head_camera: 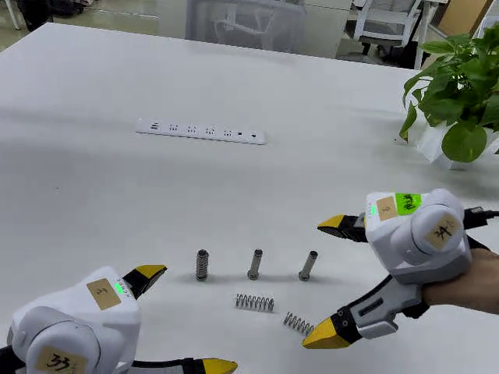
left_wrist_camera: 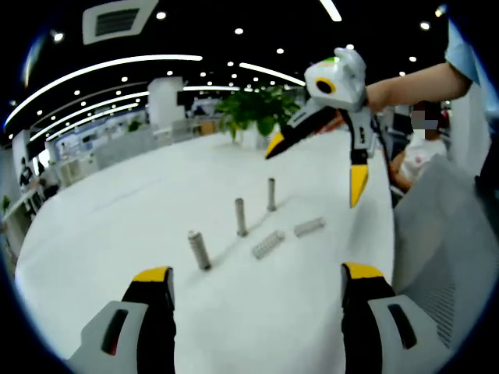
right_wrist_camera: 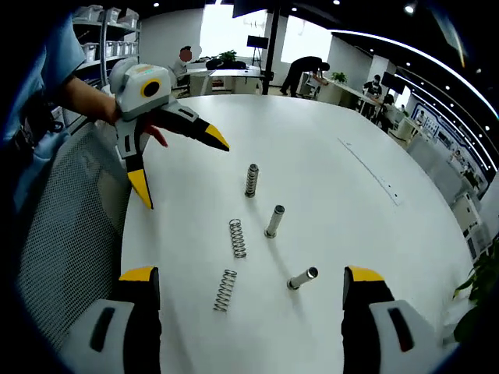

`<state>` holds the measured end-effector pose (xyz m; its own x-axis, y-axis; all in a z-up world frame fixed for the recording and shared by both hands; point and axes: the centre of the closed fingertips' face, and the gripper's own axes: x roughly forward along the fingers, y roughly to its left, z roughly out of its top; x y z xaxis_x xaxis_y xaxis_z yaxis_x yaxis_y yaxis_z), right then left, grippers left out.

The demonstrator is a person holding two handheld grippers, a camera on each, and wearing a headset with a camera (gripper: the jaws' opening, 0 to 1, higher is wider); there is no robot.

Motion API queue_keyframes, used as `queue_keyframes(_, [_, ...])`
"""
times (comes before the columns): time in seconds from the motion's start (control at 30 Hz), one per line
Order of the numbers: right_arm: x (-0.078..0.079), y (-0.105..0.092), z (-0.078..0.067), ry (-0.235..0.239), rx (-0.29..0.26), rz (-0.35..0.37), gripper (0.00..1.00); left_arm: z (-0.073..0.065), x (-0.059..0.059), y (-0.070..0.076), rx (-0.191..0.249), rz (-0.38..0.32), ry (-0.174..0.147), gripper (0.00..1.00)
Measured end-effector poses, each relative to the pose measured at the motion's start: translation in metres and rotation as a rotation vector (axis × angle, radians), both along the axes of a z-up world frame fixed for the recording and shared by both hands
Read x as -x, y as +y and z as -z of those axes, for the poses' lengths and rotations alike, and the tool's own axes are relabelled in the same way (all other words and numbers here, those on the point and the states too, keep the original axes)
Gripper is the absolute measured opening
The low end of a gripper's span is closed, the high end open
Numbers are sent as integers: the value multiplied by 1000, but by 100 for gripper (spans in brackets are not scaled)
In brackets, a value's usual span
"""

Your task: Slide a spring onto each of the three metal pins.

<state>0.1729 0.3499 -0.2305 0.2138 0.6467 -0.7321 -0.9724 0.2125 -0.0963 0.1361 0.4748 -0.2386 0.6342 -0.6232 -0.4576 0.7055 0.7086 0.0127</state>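
Three metal pins stand in a row on the white table (head_camera: pixel 93 195). The left pin (head_camera: pixel 202 265) wears a spring. The middle pin (head_camera: pixel 255 264) and the right pin (head_camera: pixel 309 266) are bare. Two loose springs lie in front of them, one (head_camera: pixel 255 302) near the middle pin and one (head_camera: pixel 297 322) further right. My left gripper (head_camera: pixel 183 319) is open and empty, left of the springs. My right gripper (head_camera: pixel 328 279) is open and empty, its jaws spread either side of the right pin's end of the row. The right gripper view shows the sprung pin (right_wrist_camera: pixel 251 180), the bare pins (right_wrist_camera: pixel 274 221) (right_wrist_camera: pixel 301 278) and both springs (right_wrist_camera: pixel 236 238) (right_wrist_camera: pixel 225 290).
A white power strip (head_camera: pixel 201 131) lies on the table beyond the pins. A potted plant (head_camera: pixel 456 93) stands at the right edge. Office chairs (head_camera: pixel 249 23) stand past the far edge.
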Motion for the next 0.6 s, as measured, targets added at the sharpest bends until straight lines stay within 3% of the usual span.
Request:
queue_keyframes(0.23, [14, -25, 5, 33, -71, 143, 99, 2, -9, -1, 0, 25, -6, 85])
queue_keyframes(0.6, [31, -49, 8, 48, -121, 266, 99, 9, -5, -9, -35, 121, 10, 78])
